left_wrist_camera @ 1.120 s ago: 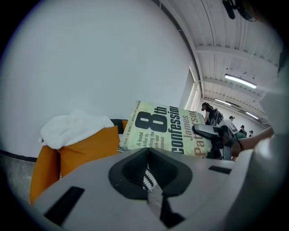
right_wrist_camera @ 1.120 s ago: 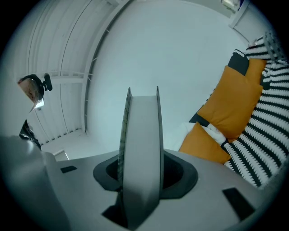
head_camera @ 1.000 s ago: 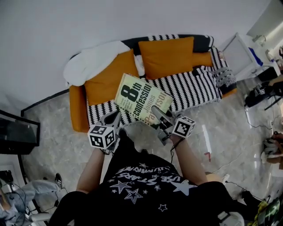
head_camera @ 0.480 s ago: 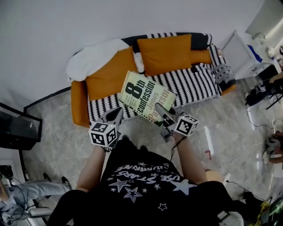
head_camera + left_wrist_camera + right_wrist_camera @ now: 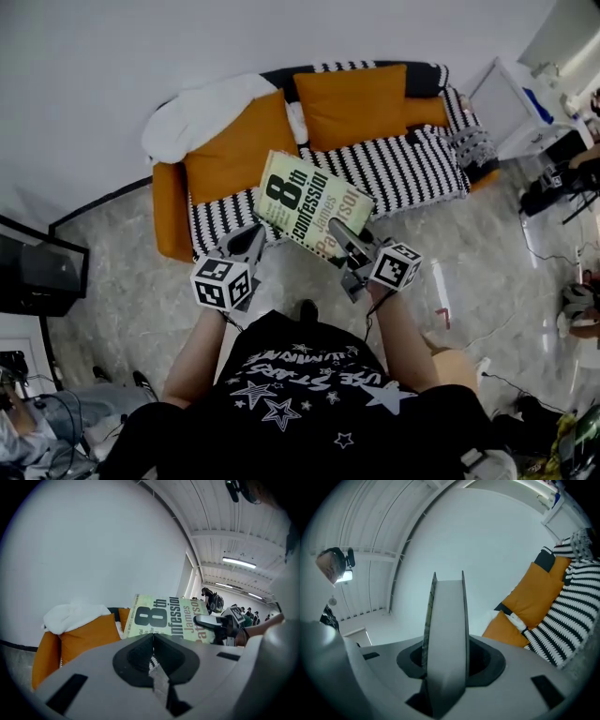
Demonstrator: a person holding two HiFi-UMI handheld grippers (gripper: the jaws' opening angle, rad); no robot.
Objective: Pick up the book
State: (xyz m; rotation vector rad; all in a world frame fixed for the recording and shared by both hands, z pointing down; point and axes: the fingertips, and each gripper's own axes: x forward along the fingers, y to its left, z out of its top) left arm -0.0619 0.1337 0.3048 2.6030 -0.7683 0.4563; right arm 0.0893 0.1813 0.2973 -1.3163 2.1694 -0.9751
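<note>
**Right tongs** (image 5: 343,242): were clamped on the lower right edge of the book (image 5: 314,214).

**Left tongs** (image 5: 246,242): were closed and empty, with the tip just beside the book's lower left corner.

**Change over the last second:** the book drifted slightly right in the frame. It stayed aloft at centre, clear of the sofa (image 5: 403,178), so the pick-up was judged complete.

**Book:** a pale green paperback, held tilted with the cover up. It showed a large black "8th Confession" title and the author's name in red.
</note>
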